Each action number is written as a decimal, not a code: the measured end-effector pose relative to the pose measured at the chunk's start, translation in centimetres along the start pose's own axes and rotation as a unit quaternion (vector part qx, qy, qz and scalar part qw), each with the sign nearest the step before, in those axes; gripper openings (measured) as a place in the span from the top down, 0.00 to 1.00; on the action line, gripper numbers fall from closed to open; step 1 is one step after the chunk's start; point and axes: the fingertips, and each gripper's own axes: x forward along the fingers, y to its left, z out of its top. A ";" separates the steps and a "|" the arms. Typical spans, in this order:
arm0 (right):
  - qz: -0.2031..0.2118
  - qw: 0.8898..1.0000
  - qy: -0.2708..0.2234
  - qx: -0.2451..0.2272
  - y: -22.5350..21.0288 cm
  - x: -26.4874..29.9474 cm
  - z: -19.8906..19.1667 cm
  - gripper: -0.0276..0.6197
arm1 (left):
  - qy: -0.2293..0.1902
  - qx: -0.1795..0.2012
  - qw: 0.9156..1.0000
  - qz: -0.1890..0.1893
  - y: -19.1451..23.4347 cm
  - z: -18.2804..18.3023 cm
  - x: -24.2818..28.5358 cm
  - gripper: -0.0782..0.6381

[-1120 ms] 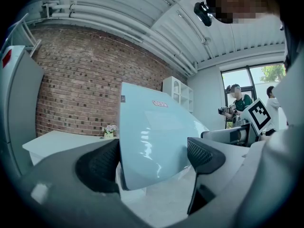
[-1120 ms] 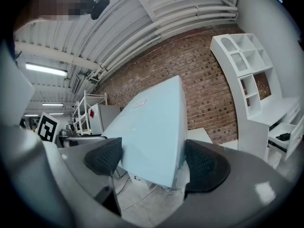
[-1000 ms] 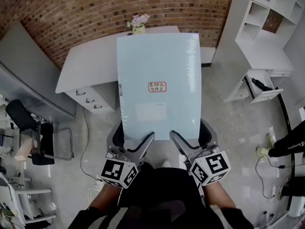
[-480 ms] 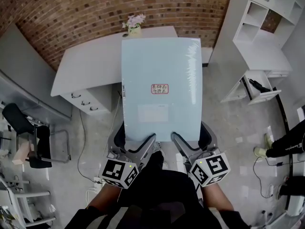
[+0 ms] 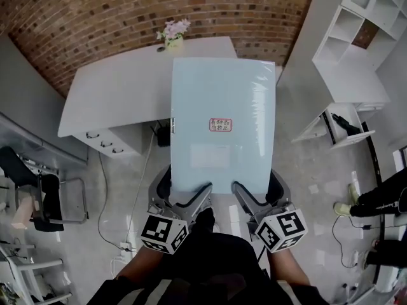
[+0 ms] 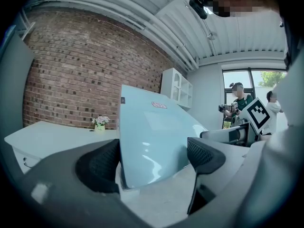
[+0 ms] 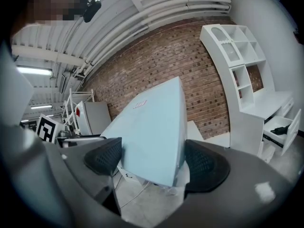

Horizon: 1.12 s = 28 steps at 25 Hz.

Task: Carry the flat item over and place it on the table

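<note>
A flat light-blue panel (image 5: 222,126) in clear wrap, with a small red-framed label, is held out level in front of me. Both grippers hold its near edge. My left gripper (image 5: 184,192) is shut on the near left corner, one jaw over the top face and one beneath. My right gripper (image 5: 255,192) grips the near right corner the same way. In the left gripper view the panel (image 6: 152,141) fills the gap between the pads of the left gripper (image 6: 152,160). The right gripper view shows the panel (image 7: 152,137) wedged between the jaws of the right gripper (image 7: 152,160). The white table (image 5: 121,94) stands ahead against the brick wall.
A small flower vase (image 5: 172,35) sits at the table's far edge. Drawers (image 5: 105,142) hang under the table's left end. White shelving (image 5: 362,49) with an open drawer (image 5: 343,122) stands at the right. Chairs (image 5: 38,189) are at the left, a person (image 5: 381,196) at the right edge.
I have moved forward: the table and vase lie closer and more of the tabletop shows at the left. The panel has shifted slightly right. Both grips are unchanged.
</note>
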 end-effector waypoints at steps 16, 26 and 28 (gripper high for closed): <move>-0.011 0.997 0.071 0.002 -6.6 13.9 1.5 0.31 | 0.045 -0.049 0.998 -0.010 9.0 -0.7 12.4 0.26; -0.022 0.995 0.093 0.007 -9.3 18.4 2.7 0.31 | 0.060 -0.058 0.996 -0.019 11.7 -0.3 17.2 0.26; -0.020 0.995 0.099 0.008 -9.8 19.4 2.7 0.31 | 0.066 -0.061 0.996 -0.017 12.2 -0.5 18.0 0.26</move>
